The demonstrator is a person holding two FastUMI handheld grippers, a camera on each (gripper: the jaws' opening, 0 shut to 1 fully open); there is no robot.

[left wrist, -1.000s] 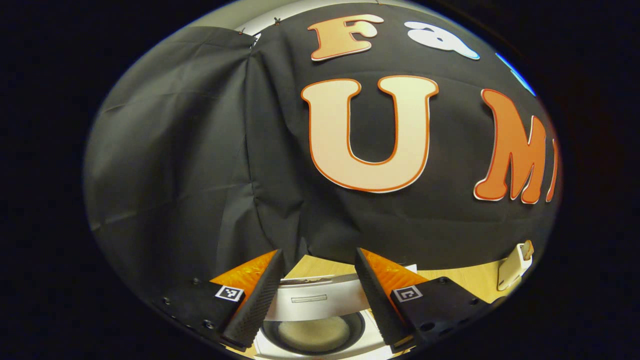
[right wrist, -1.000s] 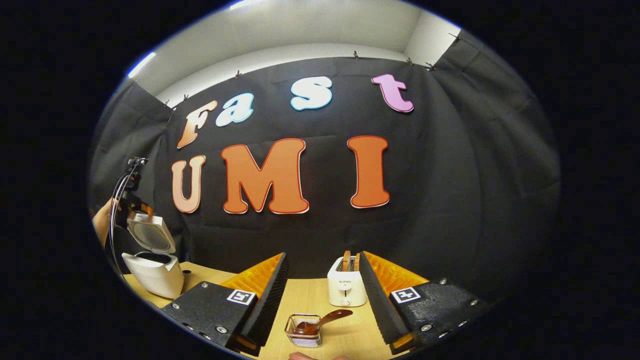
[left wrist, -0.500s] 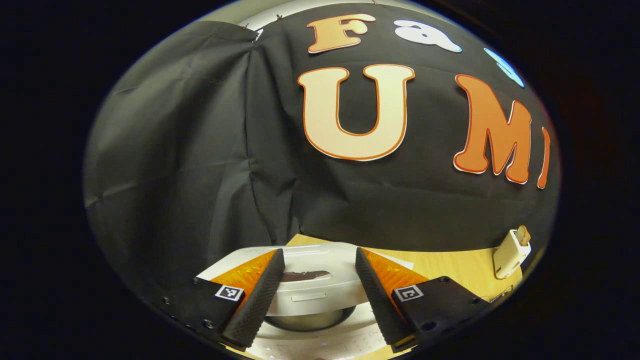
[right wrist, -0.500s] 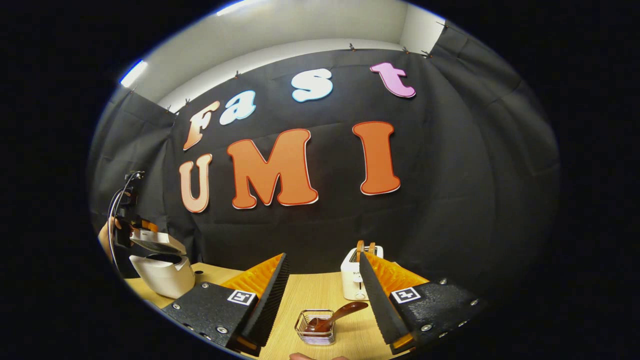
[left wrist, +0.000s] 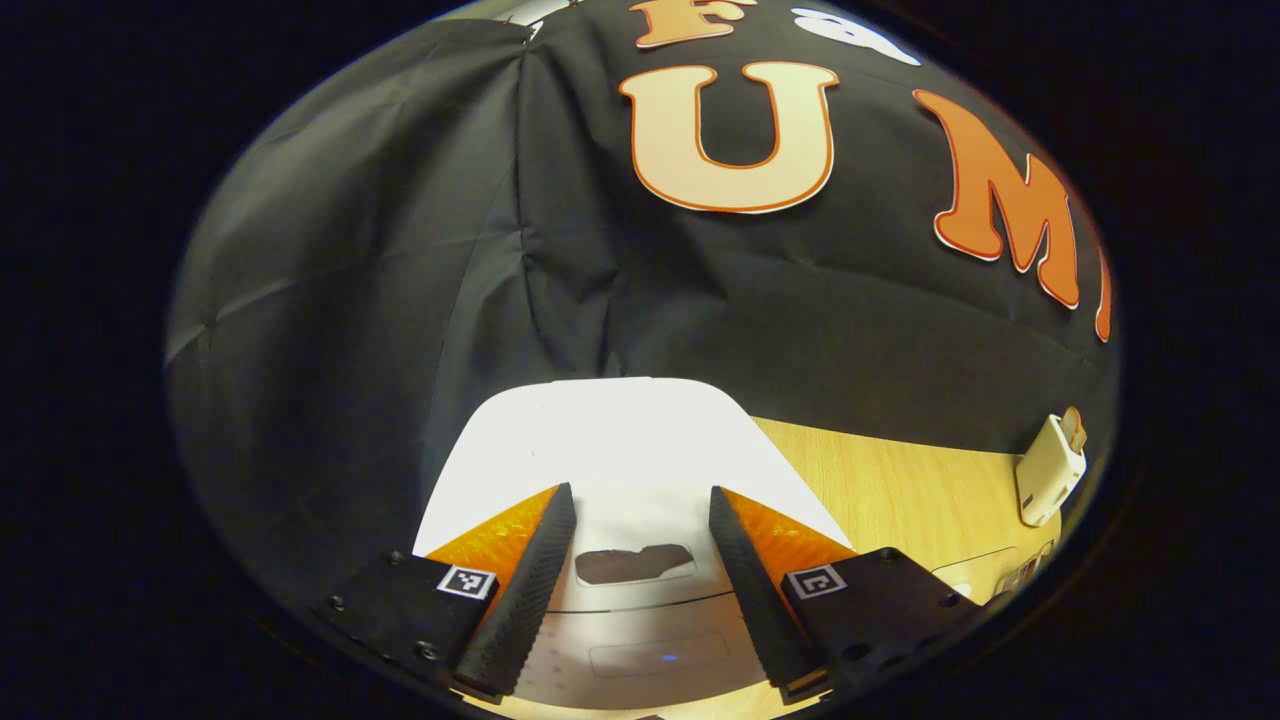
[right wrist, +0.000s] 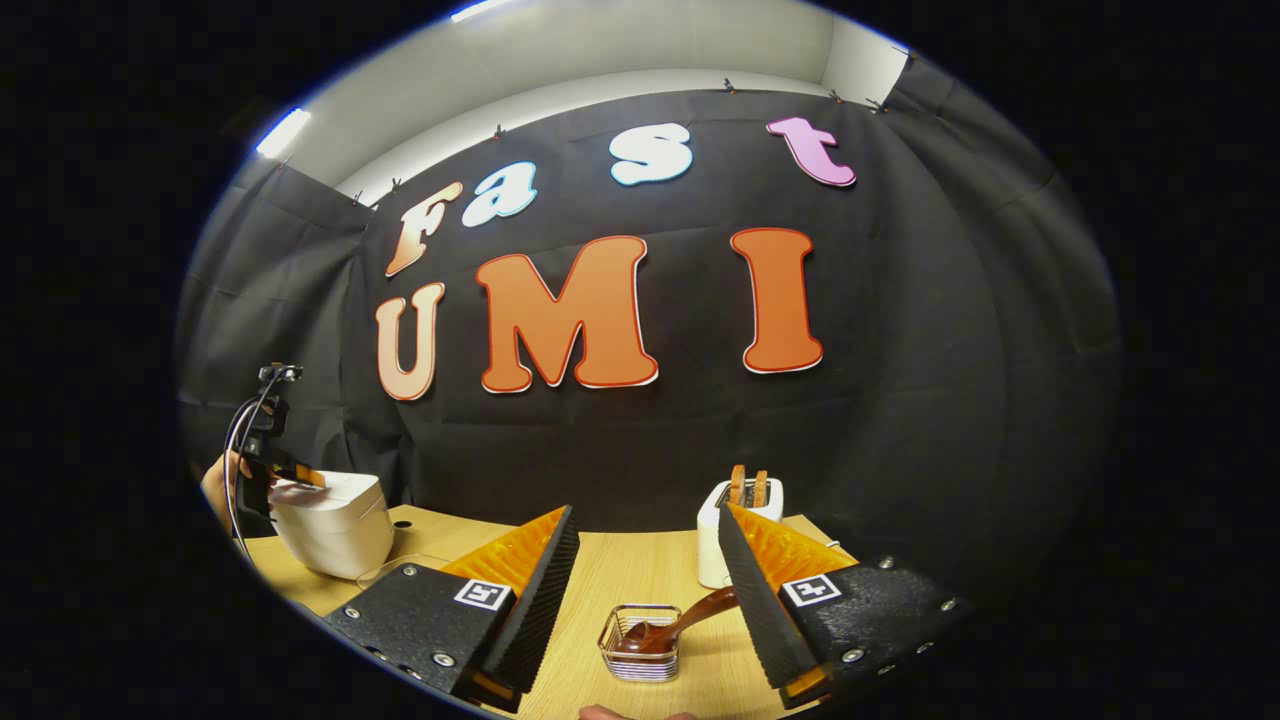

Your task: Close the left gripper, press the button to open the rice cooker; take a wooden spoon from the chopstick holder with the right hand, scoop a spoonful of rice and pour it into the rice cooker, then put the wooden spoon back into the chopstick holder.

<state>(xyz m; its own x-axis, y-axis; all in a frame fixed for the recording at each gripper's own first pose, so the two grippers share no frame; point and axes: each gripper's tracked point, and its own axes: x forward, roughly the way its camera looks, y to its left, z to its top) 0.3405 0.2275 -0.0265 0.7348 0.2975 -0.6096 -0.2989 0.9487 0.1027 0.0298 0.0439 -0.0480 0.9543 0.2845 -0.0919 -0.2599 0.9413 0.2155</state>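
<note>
A wooden table (right wrist: 640,580) fronts black cloth; the left gripper (left wrist: 640,570) hangs spread over the closed rice cooker (left wrist: 610,440), the right gripper (right wrist: 645,590) spread above the wooden spoon (right wrist: 680,625) in its chopstick holder (right wrist: 640,655)

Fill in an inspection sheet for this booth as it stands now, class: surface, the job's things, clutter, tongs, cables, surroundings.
Surface: wooden table, bare between items.
Job's things: white rice cooker at the table's left, lid down; wooden spoon leaning in the wire chopstick holder.
Clutter: white toaster with two slices standing up.
Tongs: left tongs open, over the cooker's lid; right tongs open, empty, short of the holder.
Cables: black cable looping by the hand at the cooker.
Surroundings: black cloth wall; pale wall above.
</note>
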